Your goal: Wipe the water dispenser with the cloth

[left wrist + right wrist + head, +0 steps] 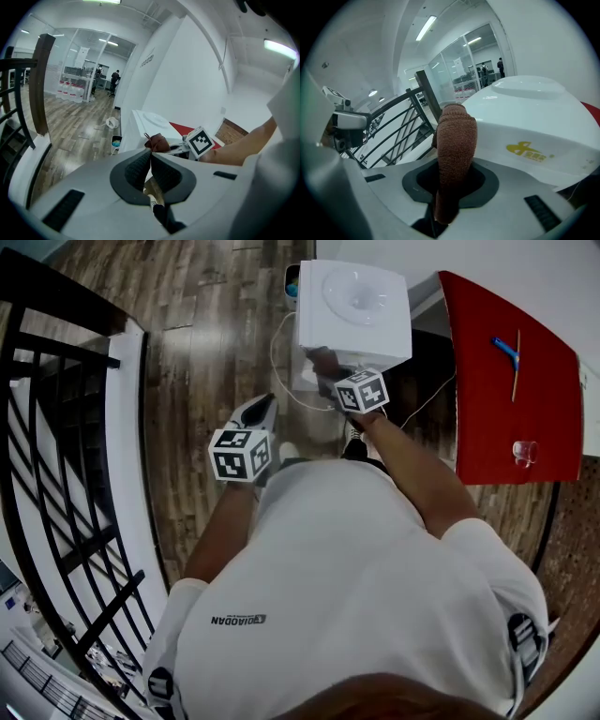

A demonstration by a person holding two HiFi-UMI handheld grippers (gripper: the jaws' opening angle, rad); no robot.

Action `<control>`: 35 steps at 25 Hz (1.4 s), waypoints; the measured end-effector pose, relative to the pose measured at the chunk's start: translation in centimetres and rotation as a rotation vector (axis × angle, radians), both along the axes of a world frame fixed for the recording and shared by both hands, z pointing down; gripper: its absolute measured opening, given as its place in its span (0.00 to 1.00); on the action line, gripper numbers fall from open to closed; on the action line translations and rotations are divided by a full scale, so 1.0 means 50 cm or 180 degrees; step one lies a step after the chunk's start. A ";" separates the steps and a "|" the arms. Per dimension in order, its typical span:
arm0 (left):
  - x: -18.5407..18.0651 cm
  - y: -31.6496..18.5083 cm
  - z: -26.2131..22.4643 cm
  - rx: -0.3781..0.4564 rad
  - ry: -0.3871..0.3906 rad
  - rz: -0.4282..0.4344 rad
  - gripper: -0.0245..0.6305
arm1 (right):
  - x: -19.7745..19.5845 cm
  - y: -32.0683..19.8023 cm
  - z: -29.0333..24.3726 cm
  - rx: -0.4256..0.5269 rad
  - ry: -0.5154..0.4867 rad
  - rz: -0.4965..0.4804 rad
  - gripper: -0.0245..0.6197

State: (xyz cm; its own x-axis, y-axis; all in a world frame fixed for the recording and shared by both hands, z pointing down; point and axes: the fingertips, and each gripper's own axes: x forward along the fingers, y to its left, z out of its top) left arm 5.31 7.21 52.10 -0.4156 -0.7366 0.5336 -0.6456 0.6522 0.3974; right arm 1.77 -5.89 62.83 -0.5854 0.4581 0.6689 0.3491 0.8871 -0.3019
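Note:
The white water dispenser [352,310] stands on the wood floor ahead of me; its front carries a yellow logo [527,152]. My right gripper [452,180] is shut on a folded brown cloth [455,145], held against the dispenser's upper front edge. In the head view that gripper [330,381] sits at the dispenser's near side. From the left gripper view the cloth [157,143] and the dispenser [145,124] show beyond the jaws. My left gripper [150,171] is shut with nothing in it, hanging back to the left [258,418].
A red table [506,390] at the right holds a blue pen, a stick and a small glass [525,452]. A black railing [56,474] with a white kerb runs along the left. A white cable [281,362] trails on the floor beside the dispenser.

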 end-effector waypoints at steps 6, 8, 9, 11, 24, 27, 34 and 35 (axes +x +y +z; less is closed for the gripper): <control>-0.002 -0.060 -0.005 -0.0028 0.0000 0.0202 0.04 | 0.039 -0.090 0.007 0.0032 0.0050 0.0239 0.15; 0.000 -0.081 -0.008 -0.0045 -0.0022 0.0275 0.04 | 0.052 -0.121 0.013 0.0032 0.0063 0.0341 0.15; 0.000 -0.091 -0.009 -0.0050 -0.0033 0.0305 0.04 | 0.059 -0.135 0.016 0.0034 0.0071 0.0389 0.15; -0.001 -0.109 -0.013 -0.0055 -0.0051 0.0352 0.04 | 0.072 -0.164 0.022 0.0036 0.0087 0.0478 0.15; -0.003 -0.181 -0.031 -0.0125 -0.0110 0.0531 0.04 | 0.126 -0.312 0.035 -0.0020 0.0127 0.0966 0.15; -0.003 -0.191 -0.038 -0.0135 -0.0139 0.0555 0.04 | 0.137 -0.335 0.036 -0.0106 0.0113 0.1065 0.15; -0.016 -0.212 -0.047 -0.0144 -0.0183 0.0554 0.04 | 0.170 -0.396 0.031 -0.0107 0.0083 0.1309 0.15; -0.017 -0.217 -0.048 -0.0141 -0.0191 0.0568 0.04 | 0.177 -0.407 0.033 -0.0098 0.0089 0.1362 0.15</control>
